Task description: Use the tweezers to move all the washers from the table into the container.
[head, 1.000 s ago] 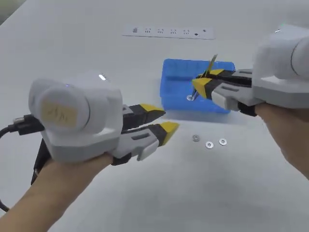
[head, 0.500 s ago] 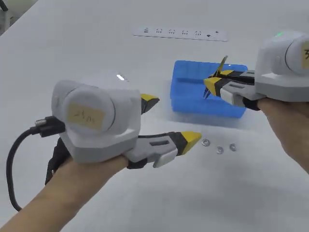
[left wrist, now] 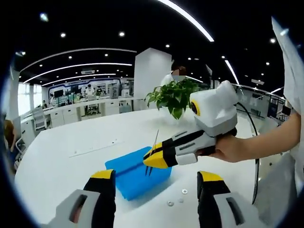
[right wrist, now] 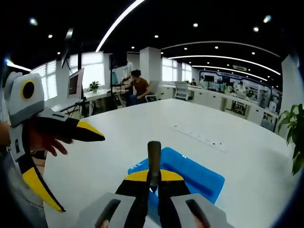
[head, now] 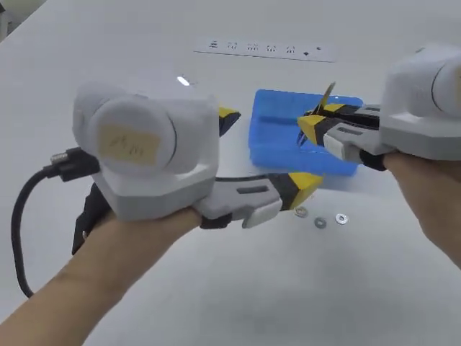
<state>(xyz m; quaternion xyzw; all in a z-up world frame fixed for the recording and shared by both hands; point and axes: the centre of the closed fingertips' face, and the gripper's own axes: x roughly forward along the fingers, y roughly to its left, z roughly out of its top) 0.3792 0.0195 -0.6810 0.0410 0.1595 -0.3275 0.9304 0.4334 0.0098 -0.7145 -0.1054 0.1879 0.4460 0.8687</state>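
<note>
Three small metal washers (head: pixel 320 223) lie on the white table just in front of the blue container (head: pixel 261 154). My right gripper (head: pixel 310 127) hovers over the container, shut on the thin tweezers (head: pixel 322 101), whose points hang down inside it. In the right gripper view the tweezers (right wrist: pixel 153 161) stand straight up between its closed jaws above the container (right wrist: pixel 194 176). My left gripper (head: pixel 267 150) is open and holds nothing, its lower jaw tip just left of the washers. The left gripper view shows the washers (left wrist: pixel 184 191), the container (left wrist: pixel 134 176) and the right gripper (left wrist: pixel 156 159).
A white power strip (head: pixel 265 49) lies on the table beyond the container. A black cable (head: pixel 21 209) trails from the left gripper's back. Office desks, a potted plant (left wrist: pixel 173 97) and people are in the background.
The left gripper has risen and shifted right toward the washers, its jaws now wider apart. The right gripper stays over the container, with the tweezers lifted a little.
</note>
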